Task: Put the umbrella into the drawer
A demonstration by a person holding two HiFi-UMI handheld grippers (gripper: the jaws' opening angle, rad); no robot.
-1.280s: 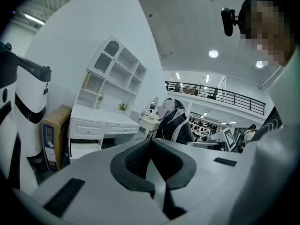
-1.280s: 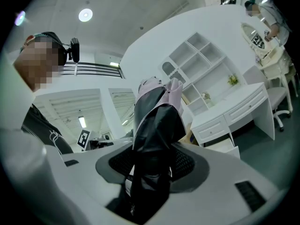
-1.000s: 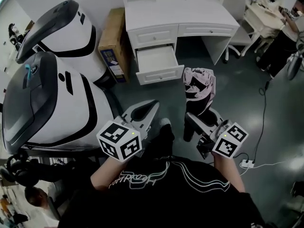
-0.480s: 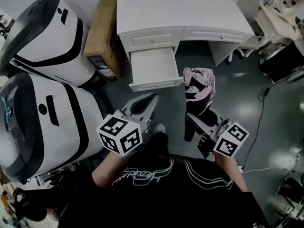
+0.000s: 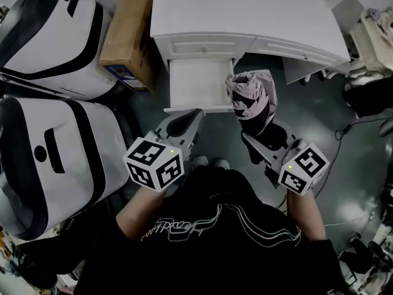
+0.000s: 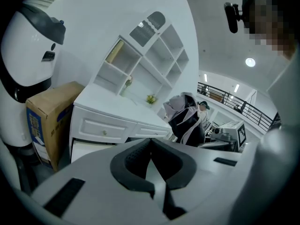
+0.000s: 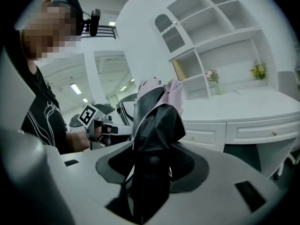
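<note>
The folded pink-and-black umbrella (image 5: 250, 94) stands upright in my right gripper (image 5: 261, 134), whose jaws are shut on its black lower part; its top overlaps the right front corner of the open white drawer (image 5: 199, 82). The right gripper view shows the umbrella (image 7: 154, 111) filling the gap between the jaws of the right gripper (image 7: 154, 158). My left gripper (image 5: 194, 113) is shut and holds nothing, just below the drawer's front. In the left gripper view its tips (image 6: 151, 142) meet, with the drawer (image 6: 86, 149) and the umbrella (image 6: 185, 118) beyond.
The drawer belongs to a white desk (image 5: 245, 11) with a shelf unit (image 6: 150, 64) on top. A cardboard box (image 5: 126, 35) leans at the desk's left. Two large white-and-black machines (image 5: 49, 134) fill the left side. A cable (image 5: 344, 134) runs over the dark floor at right.
The person has stepped up to the desk, and both grippers have come forward to the open drawer. The umbrella, still held, now overlaps the drawer's right front corner.
</note>
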